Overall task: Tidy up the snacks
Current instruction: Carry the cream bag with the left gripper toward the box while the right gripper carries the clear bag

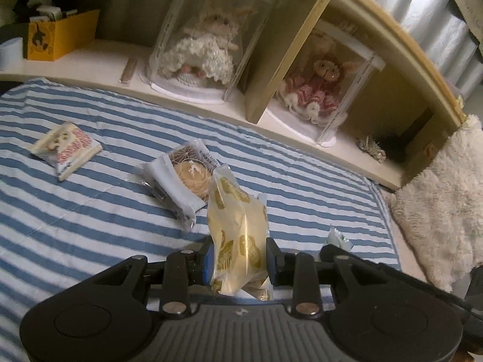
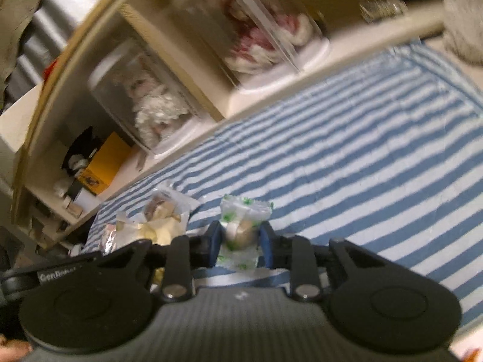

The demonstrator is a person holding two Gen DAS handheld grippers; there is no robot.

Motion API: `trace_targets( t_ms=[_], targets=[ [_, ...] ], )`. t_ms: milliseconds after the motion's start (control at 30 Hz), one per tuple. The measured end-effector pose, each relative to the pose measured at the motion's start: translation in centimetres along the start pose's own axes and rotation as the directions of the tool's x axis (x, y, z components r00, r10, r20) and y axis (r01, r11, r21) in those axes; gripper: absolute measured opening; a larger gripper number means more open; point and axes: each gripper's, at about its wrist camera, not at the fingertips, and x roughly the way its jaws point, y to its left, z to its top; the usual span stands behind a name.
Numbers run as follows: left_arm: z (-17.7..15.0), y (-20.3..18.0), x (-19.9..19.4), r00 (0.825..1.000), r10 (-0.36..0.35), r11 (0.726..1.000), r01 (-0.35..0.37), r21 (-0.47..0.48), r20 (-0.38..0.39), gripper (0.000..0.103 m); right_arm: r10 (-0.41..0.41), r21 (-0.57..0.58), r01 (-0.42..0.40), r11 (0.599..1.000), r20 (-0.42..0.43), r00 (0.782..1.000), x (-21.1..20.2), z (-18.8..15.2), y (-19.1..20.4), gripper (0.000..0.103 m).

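My left gripper (image 1: 240, 256) is shut on a yellow translucent snack bag (image 1: 237, 229) with gold print, held upright above the blue-and-white striped bedsheet (image 1: 90, 211). A brown round pastry pack (image 1: 181, 181) lies just beyond it, and a red-and-white snack pack (image 1: 66, 147) lies farther left. My right gripper (image 2: 240, 238) is shut on a small white-and-green wrapped snack (image 2: 241, 232), also seen at the left wrist view's right edge (image 1: 338, 238). The pastry pack (image 2: 166, 208) and yellow bag (image 2: 157, 232) show at left in the right wrist view.
A cream headboard shelf (image 1: 211, 102) runs behind the bed with two plush dolls in clear cases (image 1: 205, 39), (image 1: 320, 84) and a yellow box (image 1: 57, 36). A fluffy cream pillow (image 1: 446, 199) lies at the right.
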Motion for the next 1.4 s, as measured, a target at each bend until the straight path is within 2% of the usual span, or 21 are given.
trace_targets(
  t_ms=[200,267,467,700,900,1167,1400],
  targets=[
    [-1.5,-0.3,-3.7,1.0,0.0,1.0,0.0,0.001,0.006,0.035,-0.046,-0.081,0.043,0.996,-0.036,0.998,-2.6,-0.7,1.7,0.032],
    [-1.9,-0.4,-4.9,1.0,-0.005,1.0,0.005,-0.002,0.012,0.035,-0.04,-0.075,0.037,0.996,-0.036,0.999,-3.5,-0.7,2.0,0.032],
    [-2.7,-1.3,-8.4,0.999,0.002,0.999,-0.003,0.038,0.041,0.035,-0.031,-0.109,0.03,0.994,-0.012,0.999,-7.0,-1.1,3.6,0.032],
    [-4.3,-2.4,-12.0,0.998,-0.002,0.997,-0.002,0.071,0.064,0.035,-0.082,-0.191,0.081,0.978,0.004,0.997,-11.2,-2.1,4.6,0.032],
    [-6.7,-3.9,-15.0,0.998,-0.014,0.994,0.007,0.108,0.068,0.035,-0.091,-0.226,0.096,0.969,0.032,0.995,-16.1,-3.3,4.5,0.032],
    [-10.1,-6.0,-19.0,0.993,-0.079,0.986,0.064,0.157,0.093,0.035,-0.129,-0.3,0.148,0.942,0.083,0.988,-22.3,-5.7,4.3,0.032],
    [-14.0,-7.5,-20.2,0.984,-0.166,0.975,0.155,0.161,0.062,0.035,-0.157,-0.341,0.179,0.923,0.092,0.983,-26.0,-7.7,3.2,0.032]
  ],
)
